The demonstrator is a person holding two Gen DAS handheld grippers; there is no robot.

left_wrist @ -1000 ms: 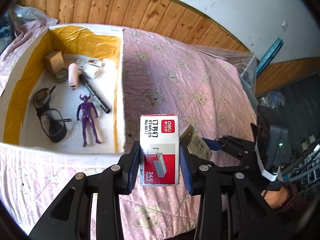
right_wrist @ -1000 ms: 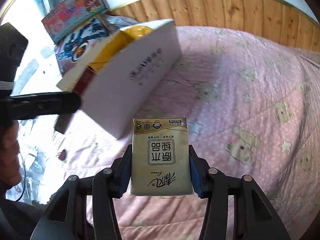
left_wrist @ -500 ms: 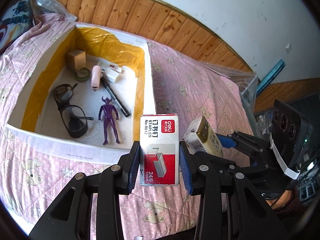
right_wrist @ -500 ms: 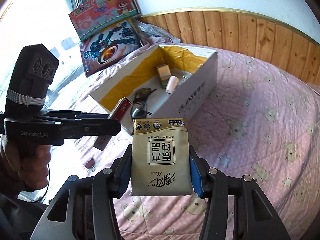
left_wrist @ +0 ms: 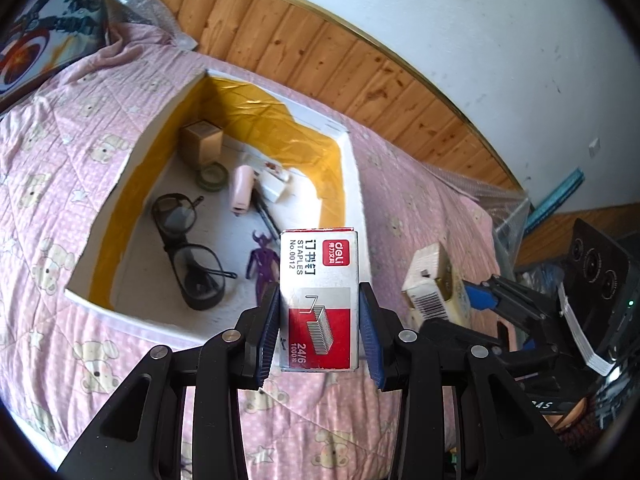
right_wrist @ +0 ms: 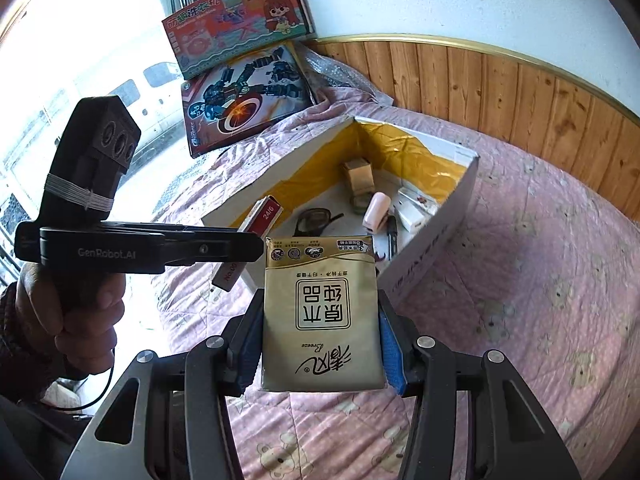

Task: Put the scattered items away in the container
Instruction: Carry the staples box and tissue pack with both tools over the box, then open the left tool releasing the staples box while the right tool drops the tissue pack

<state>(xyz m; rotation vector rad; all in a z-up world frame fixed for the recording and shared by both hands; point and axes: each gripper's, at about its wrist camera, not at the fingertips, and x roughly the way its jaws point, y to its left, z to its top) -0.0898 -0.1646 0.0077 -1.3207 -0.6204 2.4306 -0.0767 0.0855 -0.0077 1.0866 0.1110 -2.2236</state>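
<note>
Red-and-white staple box and gold tissue pack ride upright, clamped, near the open white box on the bed.

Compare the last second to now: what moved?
Both grippers rose and closed in on the white, yellow-lined cardboard box, now seen from above. Unchanged: left gripper clamps the red-and-white staples box; right gripper clamps the gold tissue pack. Box contents untouched.
</note>
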